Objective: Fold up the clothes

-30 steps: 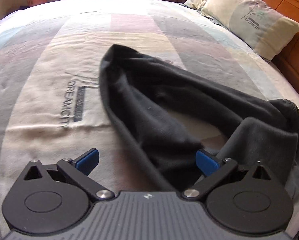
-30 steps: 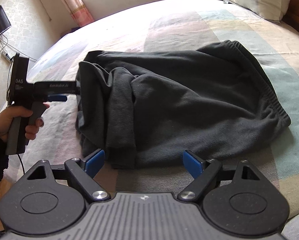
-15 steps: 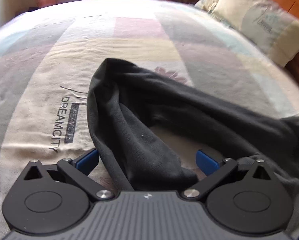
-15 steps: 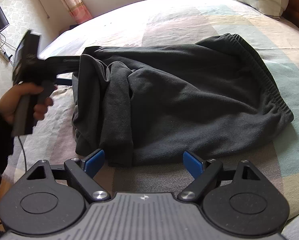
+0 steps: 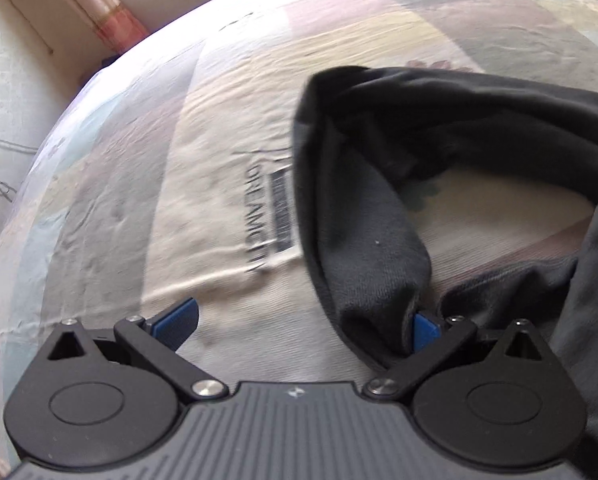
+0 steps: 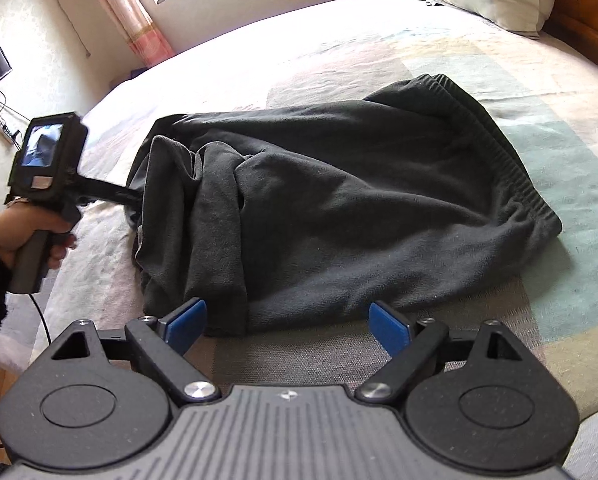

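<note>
Our right gripper (image 6: 287, 322) hovered low with jaws wide and empty, just short of the dark trousers (image 6: 359, 208) crumpled on the bed (image 6: 559, 128). Farther left, a hand (image 6: 31, 228) held our left gripper (image 5: 305, 320) level, jaws wide, a trouser fold between them.
</note>
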A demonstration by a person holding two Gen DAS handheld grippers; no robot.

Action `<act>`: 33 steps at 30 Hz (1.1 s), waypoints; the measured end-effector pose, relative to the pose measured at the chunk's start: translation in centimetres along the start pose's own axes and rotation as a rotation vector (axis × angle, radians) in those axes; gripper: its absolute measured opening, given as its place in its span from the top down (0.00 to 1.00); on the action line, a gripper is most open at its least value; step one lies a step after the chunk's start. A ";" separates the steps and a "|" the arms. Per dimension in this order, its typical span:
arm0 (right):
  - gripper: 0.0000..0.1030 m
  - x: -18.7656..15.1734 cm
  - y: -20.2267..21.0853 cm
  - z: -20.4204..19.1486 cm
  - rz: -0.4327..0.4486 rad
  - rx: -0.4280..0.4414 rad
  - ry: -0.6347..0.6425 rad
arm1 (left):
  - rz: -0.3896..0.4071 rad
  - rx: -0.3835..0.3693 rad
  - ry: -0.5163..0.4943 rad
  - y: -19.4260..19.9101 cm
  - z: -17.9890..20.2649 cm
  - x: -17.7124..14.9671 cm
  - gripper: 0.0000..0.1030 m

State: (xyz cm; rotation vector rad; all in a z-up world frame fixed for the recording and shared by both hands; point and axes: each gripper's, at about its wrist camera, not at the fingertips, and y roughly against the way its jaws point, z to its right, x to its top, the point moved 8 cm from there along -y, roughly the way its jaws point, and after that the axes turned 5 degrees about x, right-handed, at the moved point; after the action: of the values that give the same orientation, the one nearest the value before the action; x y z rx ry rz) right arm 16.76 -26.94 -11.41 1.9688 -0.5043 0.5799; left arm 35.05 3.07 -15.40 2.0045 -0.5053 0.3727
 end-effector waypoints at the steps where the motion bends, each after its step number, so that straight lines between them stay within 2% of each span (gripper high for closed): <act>1: 0.11 0.0 0.0 0.0 -0.001 0.002 -0.001 | -0.001 0.024 -0.005 0.0 -0.7 -0.2 0.00; 6: 0.11 -0.1 0.3 0.0 0.008 0.012 0.001 | 0.019 0.151 -0.040 -0.4 -4.3 0.3 0.00; 17: 0.11 0.2 -0.1 -0.9 0.000 0.022 0.028 | 0.018 0.347 -0.088 -2.9 -11.4 3.8 0.00; 21: 0.11 0.1 -0.6 -0.8 -0.014 0.010 0.028 | 0.074 0.468 -0.136 -3.0 -13.9 6.4 0.00; 23: 0.11 0.1 -0.8 -0.8 -0.021 0.004 0.024 | 0.106 0.492 -0.154 -2.8 -14.6 8.0 0.00; 25: 0.11 0.0 -1.0 -0.7 -0.028 -0.002 0.021 | 0.172 0.523 -0.178 -2.3 -14.8 9.8 0.00; 27: 0.11 -0.1 -1.2 -0.6 -0.034 -0.004 0.020 | 0.228 0.523 -0.213 -1.7 -14.3 11.0 0.00; 33: 0.11 -0.1 -1.8 -0.8 -0.050 0.000 0.029 | 0.142 0.272 -0.095 -3.3 -11.7 8.2 0.01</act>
State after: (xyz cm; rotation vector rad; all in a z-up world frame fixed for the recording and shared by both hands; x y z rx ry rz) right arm 17.52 -25.43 -12.38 1.9643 -0.4357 0.5764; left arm 43.23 13.27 -8.69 2.2634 -0.6898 0.4548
